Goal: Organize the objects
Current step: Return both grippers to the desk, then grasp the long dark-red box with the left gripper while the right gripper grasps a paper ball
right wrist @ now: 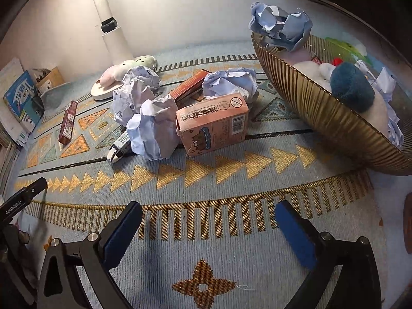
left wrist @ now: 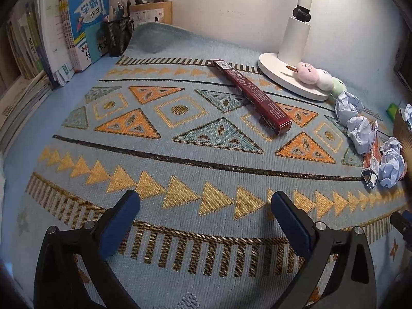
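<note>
My left gripper [left wrist: 205,203] is open over bare patterned cloth [left wrist: 180,154], with nothing between its blue pads. A long dark red box [left wrist: 253,96] lies ahead of it. My right gripper [right wrist: 208,215] is open too, low over the cloth, empty. Beyond it stands a pink "POKER" box [right wrist: 212,123] beside several crumpled paper balls [right wrist: 153,126] and an orange-red box [right wrist: 189,85]. A ribbed gold bowl [right wrist: 322,113] at the right holds a paper ball [right wrist: 280,25], a blue plush [right wrist: 351,90] and other soft items.
A white lamp base [left wrist: 291,77] carries a pastel plush [left wrist: 319,77] at the back right. Books [left wrist: 85,28], a mesh pen cup [left wrist: 117,36] and a wooden holder [left wrist: 152,13] line the back left wall. Another opened box [left wrist: 370,164] lies among paper balls [left wrist: 360,131].
</note>
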`<move>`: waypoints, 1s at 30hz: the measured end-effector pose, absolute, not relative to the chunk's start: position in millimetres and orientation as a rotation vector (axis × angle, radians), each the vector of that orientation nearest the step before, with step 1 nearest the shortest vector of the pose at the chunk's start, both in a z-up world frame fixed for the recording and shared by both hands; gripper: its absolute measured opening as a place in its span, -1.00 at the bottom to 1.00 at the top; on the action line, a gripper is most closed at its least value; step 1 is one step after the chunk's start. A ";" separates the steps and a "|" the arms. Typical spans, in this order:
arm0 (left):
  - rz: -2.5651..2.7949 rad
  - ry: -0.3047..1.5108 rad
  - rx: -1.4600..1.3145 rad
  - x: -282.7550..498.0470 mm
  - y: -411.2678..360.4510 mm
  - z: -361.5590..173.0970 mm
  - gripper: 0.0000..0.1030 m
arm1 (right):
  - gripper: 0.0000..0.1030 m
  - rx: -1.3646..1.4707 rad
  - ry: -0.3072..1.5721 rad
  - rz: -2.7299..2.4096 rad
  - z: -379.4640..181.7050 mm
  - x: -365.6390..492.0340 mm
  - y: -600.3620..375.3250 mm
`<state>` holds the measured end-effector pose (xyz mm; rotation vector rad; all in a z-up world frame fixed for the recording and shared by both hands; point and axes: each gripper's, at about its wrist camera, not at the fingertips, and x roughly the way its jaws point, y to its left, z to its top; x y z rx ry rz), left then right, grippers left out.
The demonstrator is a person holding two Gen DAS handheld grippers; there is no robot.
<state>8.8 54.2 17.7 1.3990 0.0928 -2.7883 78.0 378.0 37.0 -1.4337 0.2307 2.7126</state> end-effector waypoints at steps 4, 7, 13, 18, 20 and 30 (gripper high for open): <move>-2.785 0.084 1.401 9.2 54.7 17.4 0.98 | 1.00 -1.433 0.227 2.710 35.9 78.8 378.4; -2.776 0.059 1.408 8.9 57.1 16.7 0.98 | 1.00 -1.435 0.209 2.701 34.8 77.0 376.3; -2.789 0.054 1.436 6.2 57.6 18.7 0.98 | 1.00 -1.409 0.232 2.812 46.3 83.3 370.3; -2.925 0.207 1.381 -17.9 59.5 51.0 0.98 | 1.00 -1.253 0.325 3.012 105.2 73.6 357.9; -2.949 0.218 1.389 -41.5 68.4 59.0 0.98 | 1.00 -1.256 0.270 3.043 120.7 51.3 343.1; -2.822 0.283 1.463 -126.5 88.1 21.1 0.96 | 0.94 -1.553 0.105 2.867 68.7 -60.2 306.5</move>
